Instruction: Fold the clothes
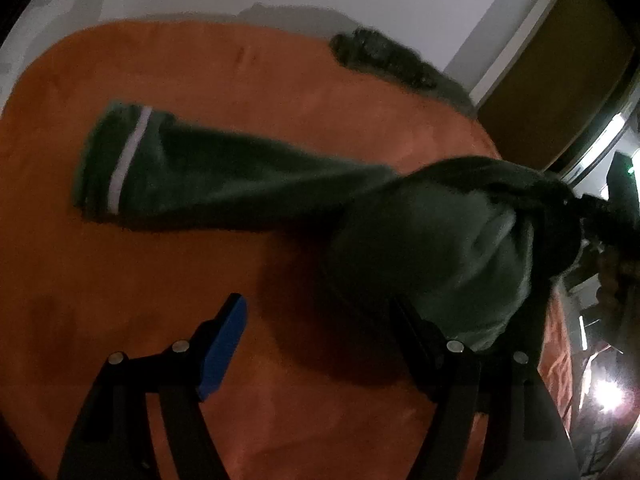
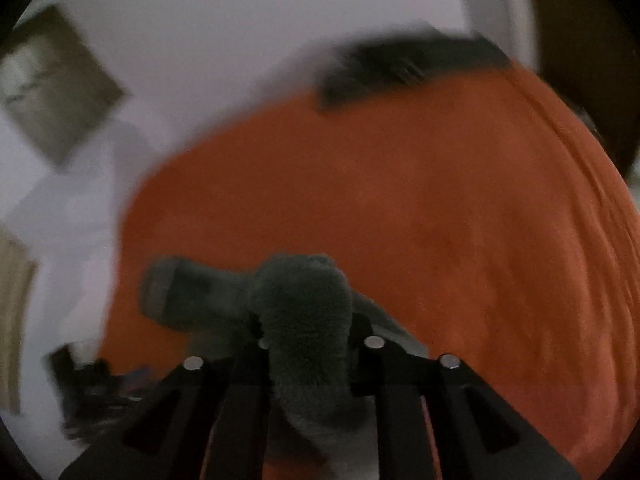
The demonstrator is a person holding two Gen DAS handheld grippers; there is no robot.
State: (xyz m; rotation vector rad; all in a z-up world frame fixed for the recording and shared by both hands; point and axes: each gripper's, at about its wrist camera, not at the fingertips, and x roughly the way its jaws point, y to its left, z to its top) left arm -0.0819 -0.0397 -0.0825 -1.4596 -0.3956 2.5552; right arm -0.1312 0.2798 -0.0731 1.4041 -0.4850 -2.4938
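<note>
Green garment (image 1: 248, 184), a dark fleece piece with a pale stripe near its cuff, stretches across an orange blanket (image 1: 120, 280) that covers the bed. Seen from the left wrist camera, the striped cuff end lies flat on the blanket to the left, while the bulkier part rises off the surface toward the right edge of the view, bunched and lifted there.

The left gripper (image 1: 320, 320) hangs over the blanket with its jaws spread wide and nothing between them. Its blue-padded finger (image 1: 222, 350) stands over bare orange cloth, and the opposite black finger sits just beside, possibly touching, the lower fold of the raised fabric; the blur does not settle which.

From the right wrist camera, the right gripper (image 2: 308, 340) is clamped on a thick roll of the green garment (image 2: 304, 320), the fleece bulging up between and over the two fingers. A flatter length of the same cloth trails to the left of the jaws, above the blanket's edge (image 2: 440, 200).

A second dark item (image 2: 408, 64) lies well apart at the far edge of the bed, against a pale wall (image 2: 240, 20); motion blur hides what it is.
</note>
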